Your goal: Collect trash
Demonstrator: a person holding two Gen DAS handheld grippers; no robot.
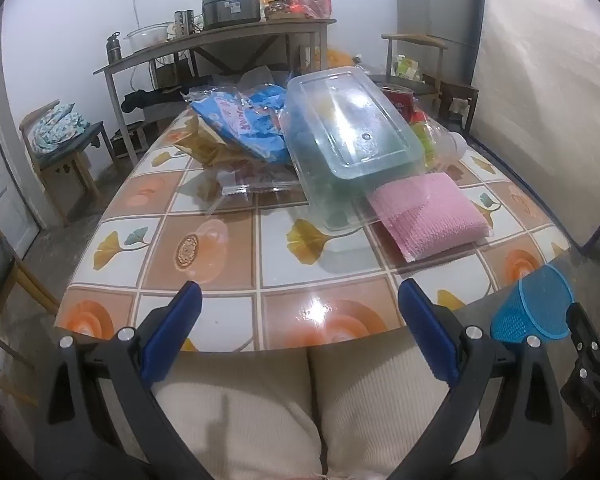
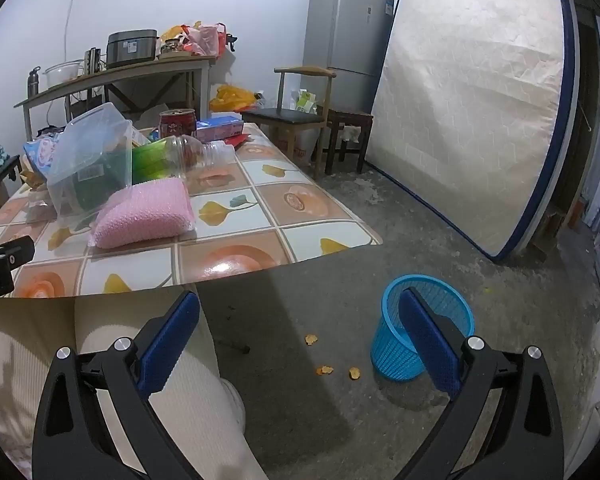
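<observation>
Both grippers, left gripper (image 1: 300,320) and right gripper (image 2: 300,332), spread wide and empty, trash pile (image 1: 300,136) beyond left fingertips, blue bin (image 2: 420,332) behind right finger, likely poised to start.

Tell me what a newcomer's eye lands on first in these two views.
The clutter on the tiled table strikes first: a clear tub tilted over a pink pack, with blue wrappers behind it. A blue basket stands on the floor to the table's right, with orange scraps beside it. A big mattress leans against the far wall.
</observation>
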